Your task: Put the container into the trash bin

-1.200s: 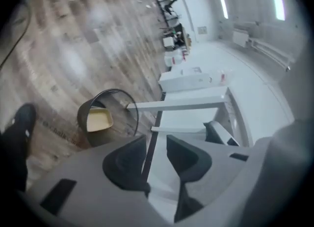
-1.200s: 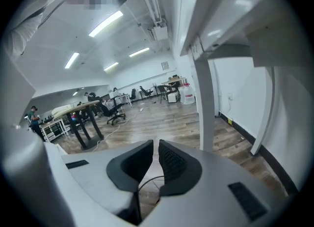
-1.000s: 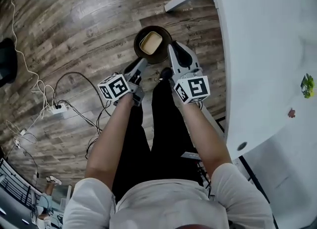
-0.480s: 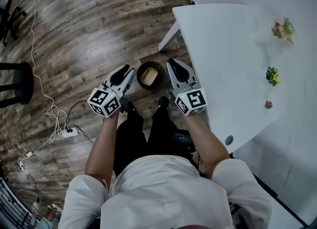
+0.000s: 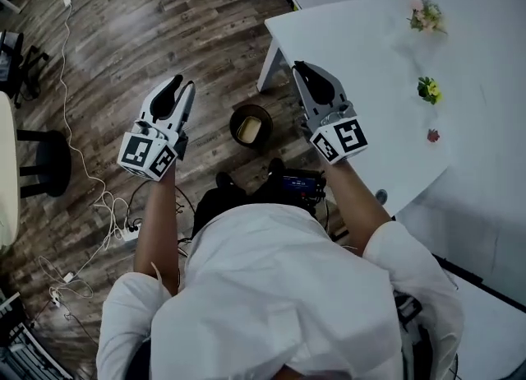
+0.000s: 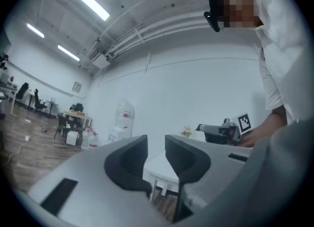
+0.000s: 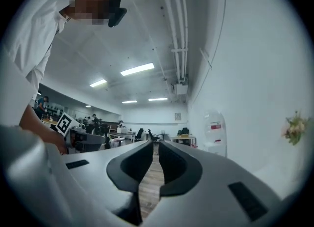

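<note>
A dark round trash bin (image 5: 235, 117) stands on the wood floor by the white table's leg. A pale yellowish container (image 5: 249, 129) lies inside it. My left gripper (image 5: 182, 83) is held high to the left of the bin, well above it. Its jaws stand apart with nothing between them (image 6: 156, 145). To the right of the bin my right gripper (image 5: 297, 65) hangs over the table's edge. Only a thin slit shows between its jaws (image 7: 156, 152), and nothing is in them. Both grippers point about level, across the room.
The white table (image 5: 370, 66) fills the upper right, with two small flower sprigs (image 5: 426, 15) (image 5: 426, 89) and a red bit (image 5: 433, 135) on it. Cables and a power strip (image 5: 131, 230) lie on the floor at left, near a black stool (image 5: 45, 160).
Both grippers have risen from just above the bin and spread apart. The left one has rolled and swung left. The head view has lifted, so the bin looks smaller.
</note>
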Tool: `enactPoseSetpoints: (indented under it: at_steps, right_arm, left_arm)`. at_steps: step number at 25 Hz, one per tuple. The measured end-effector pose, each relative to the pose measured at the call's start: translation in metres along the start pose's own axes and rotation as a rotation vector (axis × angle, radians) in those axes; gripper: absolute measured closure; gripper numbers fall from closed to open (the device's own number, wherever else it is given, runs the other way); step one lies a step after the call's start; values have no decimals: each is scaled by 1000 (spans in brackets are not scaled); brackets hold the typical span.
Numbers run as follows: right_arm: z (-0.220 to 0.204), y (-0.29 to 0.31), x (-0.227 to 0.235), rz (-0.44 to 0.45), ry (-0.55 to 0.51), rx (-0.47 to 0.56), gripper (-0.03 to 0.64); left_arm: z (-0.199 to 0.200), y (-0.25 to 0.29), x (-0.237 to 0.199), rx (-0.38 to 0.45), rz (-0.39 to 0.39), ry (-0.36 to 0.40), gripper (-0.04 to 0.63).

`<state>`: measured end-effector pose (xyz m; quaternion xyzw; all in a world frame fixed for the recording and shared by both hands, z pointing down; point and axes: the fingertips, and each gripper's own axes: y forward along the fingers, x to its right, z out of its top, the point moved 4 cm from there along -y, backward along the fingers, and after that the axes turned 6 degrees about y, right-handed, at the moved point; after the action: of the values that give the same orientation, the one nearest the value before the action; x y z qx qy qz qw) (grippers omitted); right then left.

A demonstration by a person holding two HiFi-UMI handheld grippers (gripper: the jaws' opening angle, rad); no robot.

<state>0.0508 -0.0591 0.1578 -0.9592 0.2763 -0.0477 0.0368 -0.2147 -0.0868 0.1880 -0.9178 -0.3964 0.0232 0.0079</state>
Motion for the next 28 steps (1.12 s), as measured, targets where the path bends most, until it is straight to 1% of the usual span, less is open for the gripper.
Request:
enactPoseSetpoints:
  at_steps: [3, 5, 8, 10, 12, 14, 17, 19, 24, 28]
  right_arm:
    - [31, -11, -7, -24, -5, 60, 558]
    - [47, -24, -8, -51, -21, 88, 558]
    - [64, -44, -12, -95, -45, 123, 558]
    - [71, -55, -16, -122, -71, 133, 558]
    - [75, -67, -19, -146, -92, 134, 558]
    - [78, -78, -18, -172, -94, 144, 558]
    - [75, -90, -17, -218, -75, 157, 558]
    - [66, -96, -21, -232, -58, 144, 558]
    - [44, -104, -32, -210, -31, 110, 560]
    - [25, -115, -35, -160, -19, 77, 563]
  left_arm:
    - [45, -15, -3, 62, 10, 63, 482]
    - [68, -20, 2, 87, -1, 99, 495]
    - [90, -32, 11, 108, -15, 144, 500]
    - [97, -42, 12, 108, -10, 164, 511]
    - [97, -52, 15, 108, 4, 170, 522]
    - [95, -60, 16, 121, 20, 157, 535]
    - [92, -70, 17, 139, 41, 138, 543]
    - [83, -75, 21, 122, 44, 135, 551]
    - [48, -79, 39, 46, 36, 92, 554]
    - [33, -79, 74, 2, 24, 86, 554]
